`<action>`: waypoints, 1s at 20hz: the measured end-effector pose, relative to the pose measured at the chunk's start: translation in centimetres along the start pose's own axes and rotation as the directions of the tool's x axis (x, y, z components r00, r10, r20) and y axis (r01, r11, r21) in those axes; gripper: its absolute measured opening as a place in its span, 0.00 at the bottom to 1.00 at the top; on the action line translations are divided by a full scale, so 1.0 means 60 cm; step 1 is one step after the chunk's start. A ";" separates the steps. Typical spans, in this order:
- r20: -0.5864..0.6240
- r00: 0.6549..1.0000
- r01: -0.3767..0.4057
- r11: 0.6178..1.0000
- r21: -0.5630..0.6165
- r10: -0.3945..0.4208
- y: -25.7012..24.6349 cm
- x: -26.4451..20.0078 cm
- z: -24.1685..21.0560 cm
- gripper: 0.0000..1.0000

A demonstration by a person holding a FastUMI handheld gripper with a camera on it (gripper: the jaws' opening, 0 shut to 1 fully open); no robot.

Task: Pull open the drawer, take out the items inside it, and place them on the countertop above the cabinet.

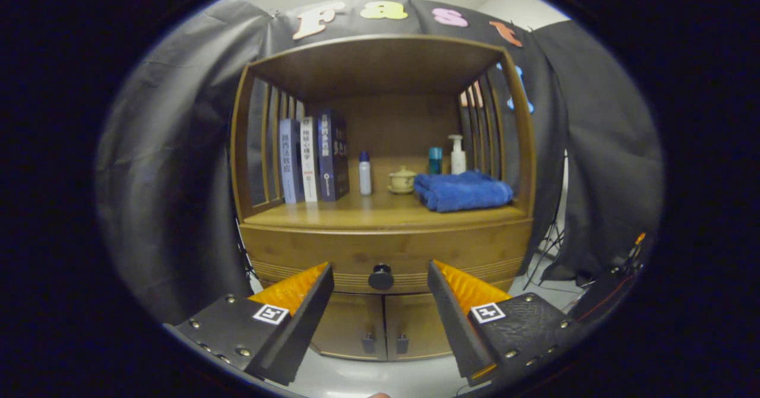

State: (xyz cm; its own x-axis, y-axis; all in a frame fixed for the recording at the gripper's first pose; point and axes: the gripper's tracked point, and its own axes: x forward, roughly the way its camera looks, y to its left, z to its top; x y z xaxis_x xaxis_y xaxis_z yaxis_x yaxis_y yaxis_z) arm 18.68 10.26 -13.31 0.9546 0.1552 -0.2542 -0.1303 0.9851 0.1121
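Note:
A wooden cabinet stands straight ahead. Its drawer [356,252] is closed, with a round dark knob [380,277] at the middle of its front. My gripper [380,273] is open, and the knob sits in line between the two fingertips, a little beyond them. Nothing is held. Above the drawer runs the countertop [380,212], a wooden shelf surface. The drawer's contents are hidden.
On the countertop stand three books [312,159] at the left, a small white bottle [365,173], a yellowish teapot [402,180], a teal bottle [435,160], a pump bottle [457,154] and a folded blue towel [463,191]. Two lower doors [383,324] sit beneath the drawer.

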 end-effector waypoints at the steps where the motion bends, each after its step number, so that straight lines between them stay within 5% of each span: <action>1: -0.018 1.000 0.017 1.000 0.010 -0.017 -0.007 0.028 -0.019 0.94; 8: -0.113 0.993 0.031 1.000 -0.005 -0.031 -0.004 0.152 -0.087 0.81; 11: -0.128 0.991 0.034 0.999 -0.018 -0.036 -0.001 0.174 -0.100 0.64; 15: -0.138 0.990 0.024 0.999 -0.039 -0.029 0.002 0.175 -0.101 0.41; 20: -0.181 0.983 0.035 0.998 -0.052 -0.044 -0.001 0.144 -0.109 0.35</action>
State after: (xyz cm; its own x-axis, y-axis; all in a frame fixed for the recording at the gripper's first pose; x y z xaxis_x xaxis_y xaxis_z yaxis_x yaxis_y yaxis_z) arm 25.21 12.03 -21.79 0.8953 0.1226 -0.4282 -0.1105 0.9925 0.0532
